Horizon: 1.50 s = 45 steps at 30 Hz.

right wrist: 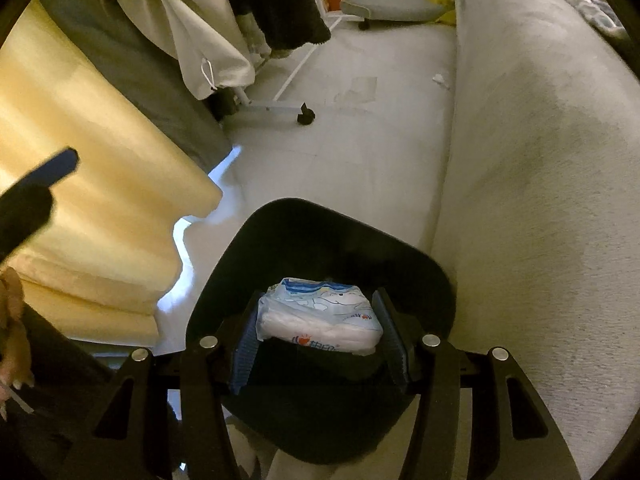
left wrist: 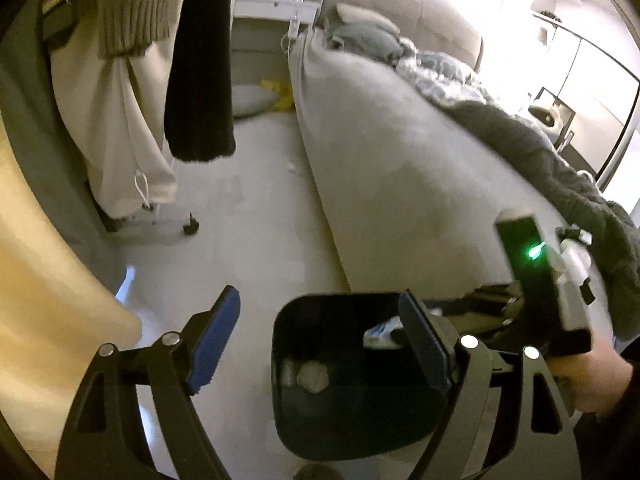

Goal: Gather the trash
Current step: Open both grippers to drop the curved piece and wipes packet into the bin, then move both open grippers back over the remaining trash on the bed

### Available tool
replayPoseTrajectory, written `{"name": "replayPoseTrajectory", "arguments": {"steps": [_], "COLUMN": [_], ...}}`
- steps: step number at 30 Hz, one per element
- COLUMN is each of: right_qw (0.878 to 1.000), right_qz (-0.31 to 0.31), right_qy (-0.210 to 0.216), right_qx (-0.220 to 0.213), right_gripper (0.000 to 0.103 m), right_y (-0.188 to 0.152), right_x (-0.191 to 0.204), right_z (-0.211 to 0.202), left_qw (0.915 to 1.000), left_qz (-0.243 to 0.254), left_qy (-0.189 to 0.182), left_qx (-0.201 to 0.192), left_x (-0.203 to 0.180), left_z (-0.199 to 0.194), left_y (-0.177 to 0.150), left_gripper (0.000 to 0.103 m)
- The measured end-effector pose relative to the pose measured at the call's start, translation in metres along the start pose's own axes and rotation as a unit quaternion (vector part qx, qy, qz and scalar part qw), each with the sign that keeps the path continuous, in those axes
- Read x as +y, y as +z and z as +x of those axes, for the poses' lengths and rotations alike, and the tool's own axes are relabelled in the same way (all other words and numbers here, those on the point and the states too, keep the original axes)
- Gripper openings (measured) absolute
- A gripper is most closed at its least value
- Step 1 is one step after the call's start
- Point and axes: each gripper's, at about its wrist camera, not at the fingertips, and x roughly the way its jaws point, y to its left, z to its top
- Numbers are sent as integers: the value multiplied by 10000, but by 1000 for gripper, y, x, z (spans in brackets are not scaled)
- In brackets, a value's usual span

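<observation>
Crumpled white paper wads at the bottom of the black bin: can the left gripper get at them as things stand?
Probably yes. The left gripper is open and empty above the black bin, and the white wads lie uncovered. The right gripper, holding a pack, crowds the opening.

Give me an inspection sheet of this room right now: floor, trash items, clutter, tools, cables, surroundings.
Surface: pale floor, faint stain.
Job's things: black bin beside the bed; crumpled white wads inside; folded diaper held over the bin.
Clutter: small white scrap on the floor by the bed.
Grippers: right tool shut on the diaper; left tool open, empty.
Cables: nothing seen.
Surroundings: hanging clothes, yellow curtain, grey blanket.
</observation>
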Motion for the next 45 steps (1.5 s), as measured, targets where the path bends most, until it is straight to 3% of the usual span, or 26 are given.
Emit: {"name": "replayPoseTrajectory", "arguments": {"steps": [5, 7, 10, 14, 23, 33, 45], "right_qw": [9999, 9999, 9998, 9999, 9987, 9906, 9811], "right_qz": [12, 22, -16, -79, -136, -73, 258], "right_qy": [70, 73, 94, 122, 56, -306, -623], "right_qx": [130, 155, 173, 61, -483, -1330, -1814], "right_gripper": [57, 71, 76, 76, 79, 79, 79], "right_y": [-1, -2, -3, -4, -10, -27, -59], "right_x": [2, 2, 5, 6, -5, -37, -77], "right_z": [4, 7, 7, -5, -53, -118, -171], "left_qw": [9995, 9987, 9972, 9943, 9880, 9866, 9849], "left_qz": [78, 142, 80, 13, 403, 487, 768], "left_qy": [16, 89, 9, -140, -206, -376, -773], "left_qx": [-316, -477, -748, -1057, -1474, -1508, -1347], "left_x": [-5, -9, -11, -18, -57, -88, -144], "left_z": [-13, -19, -30, -43, -62, -55, -30], "left_y": [5, 8, 16, 24, 34, 37, 32], "left_gripper": [84, 84, 84, 86, 89, 91, 93]}}
